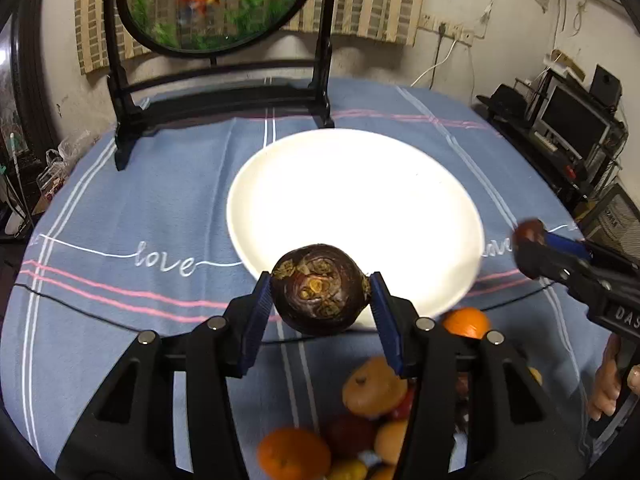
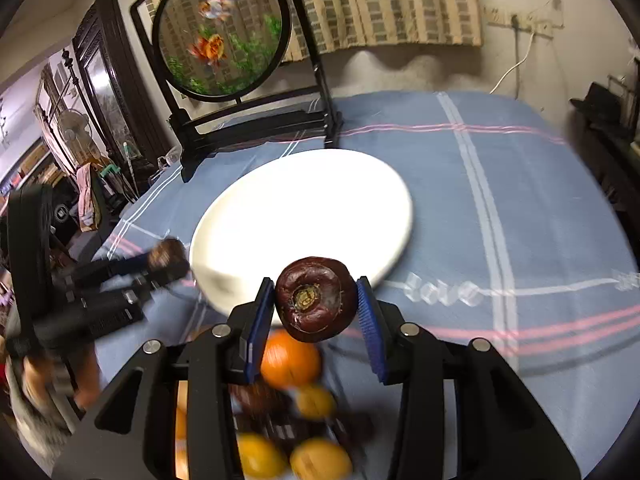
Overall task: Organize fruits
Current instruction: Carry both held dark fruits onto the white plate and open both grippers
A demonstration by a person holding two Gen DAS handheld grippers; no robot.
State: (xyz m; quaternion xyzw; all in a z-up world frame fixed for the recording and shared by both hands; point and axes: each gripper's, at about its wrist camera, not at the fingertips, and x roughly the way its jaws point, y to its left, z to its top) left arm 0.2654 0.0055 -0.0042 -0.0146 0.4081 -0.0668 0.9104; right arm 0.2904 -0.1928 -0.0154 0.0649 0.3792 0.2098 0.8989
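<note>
Here we hold two water chestnuts — left gripper (image 1: 320,294) clamps one (image 1: 319,289), right gripper (image 2: 316,300) another (image 2: 316,299) — near the white plate (image 1: 280,184).

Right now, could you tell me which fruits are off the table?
The two dark brown ones: one in the left tongs, one in the right tongs. The rest lie piled below.

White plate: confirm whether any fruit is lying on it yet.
No, the white plate is bare; both dark fruits are held in the jaws.

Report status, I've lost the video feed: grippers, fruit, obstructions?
Left gripper and right gripper each shut on a dark purple round fruit. Round white plate ahead, bare. Nothing in the way.
</note>
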